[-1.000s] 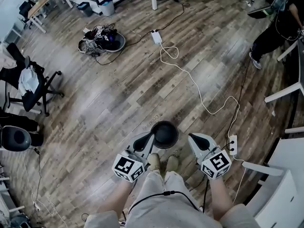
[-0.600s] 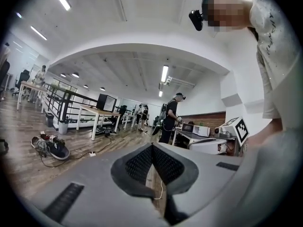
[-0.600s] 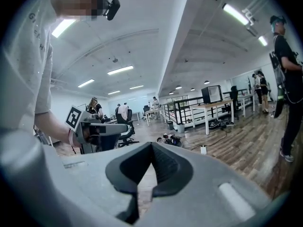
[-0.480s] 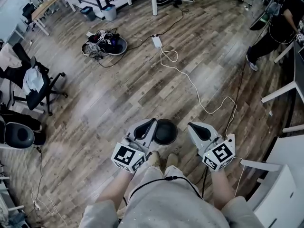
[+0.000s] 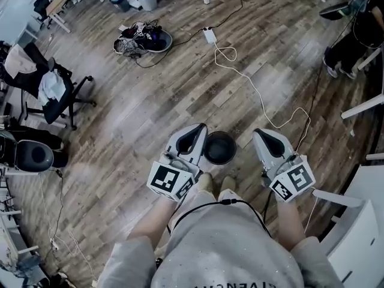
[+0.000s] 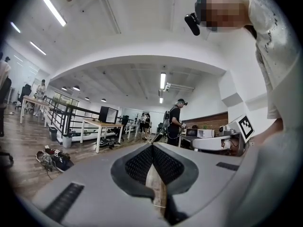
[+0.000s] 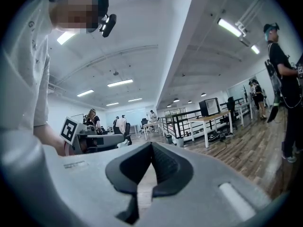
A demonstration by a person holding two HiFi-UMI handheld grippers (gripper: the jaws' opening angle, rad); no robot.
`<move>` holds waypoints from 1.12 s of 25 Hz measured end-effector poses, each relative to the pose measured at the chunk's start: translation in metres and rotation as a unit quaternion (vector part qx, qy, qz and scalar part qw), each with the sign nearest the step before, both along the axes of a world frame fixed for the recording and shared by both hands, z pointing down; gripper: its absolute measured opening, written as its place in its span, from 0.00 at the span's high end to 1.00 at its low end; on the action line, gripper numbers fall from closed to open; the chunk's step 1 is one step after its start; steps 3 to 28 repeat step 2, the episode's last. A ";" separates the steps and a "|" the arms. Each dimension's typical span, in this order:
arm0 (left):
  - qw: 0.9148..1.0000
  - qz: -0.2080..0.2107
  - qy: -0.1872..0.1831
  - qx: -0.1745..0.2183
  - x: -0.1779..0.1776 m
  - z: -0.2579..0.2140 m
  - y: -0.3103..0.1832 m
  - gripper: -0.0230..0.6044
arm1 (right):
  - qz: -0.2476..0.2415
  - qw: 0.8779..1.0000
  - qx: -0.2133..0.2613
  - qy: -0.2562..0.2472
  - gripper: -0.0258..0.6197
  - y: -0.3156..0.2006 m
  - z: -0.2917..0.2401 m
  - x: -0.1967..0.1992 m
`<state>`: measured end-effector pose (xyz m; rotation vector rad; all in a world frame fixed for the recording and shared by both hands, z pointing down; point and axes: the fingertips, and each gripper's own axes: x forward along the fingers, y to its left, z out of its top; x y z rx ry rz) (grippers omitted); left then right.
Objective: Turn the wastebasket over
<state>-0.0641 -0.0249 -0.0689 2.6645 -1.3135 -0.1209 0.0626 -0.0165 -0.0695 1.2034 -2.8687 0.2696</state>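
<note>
l tongs, r tongs higher, shut

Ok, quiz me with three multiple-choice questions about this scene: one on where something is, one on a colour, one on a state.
1. Where is the wastebasket? A on a shelf; B on the floor, between the left claw and the right claw; C in a sink.
2. What colour is it? A white; B blue; C black.
3. The left claw is: A shut and empty; B wide open; C shut on a cup.
Answers: B, the head view shows it between them; C, it looks black all over; A, its jaws meet with nothing between them.
</note>
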 end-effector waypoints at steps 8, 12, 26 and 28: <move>1.000 -0.004 -0.001 0.008 -0.003 -0.003 0.000 0.97 | 0.008 1.000 0.013 -0.003 0.96 -0.002 -0.007 0.000; 1.000 -0.004 -0.001 0.008 -0.003 -0.003 0.000 0.97 | 0.008 1.000 0.013 -0.003 0.96 -0.002 -0.007 0.000; 1.000 -0.004 -0.001 0.008 -0.003 -0.003 0.000 0.97 | 0.008 1.000 0.013 -0.003 0.96 -0.002 -0.007 0.000; 1.000 -0.004 -0.001 0.008 -0.003 -0.003 0.000 0.97 | 0.008 1.000 0.013 -0.003 0.96 -0.002 -0.007 0.000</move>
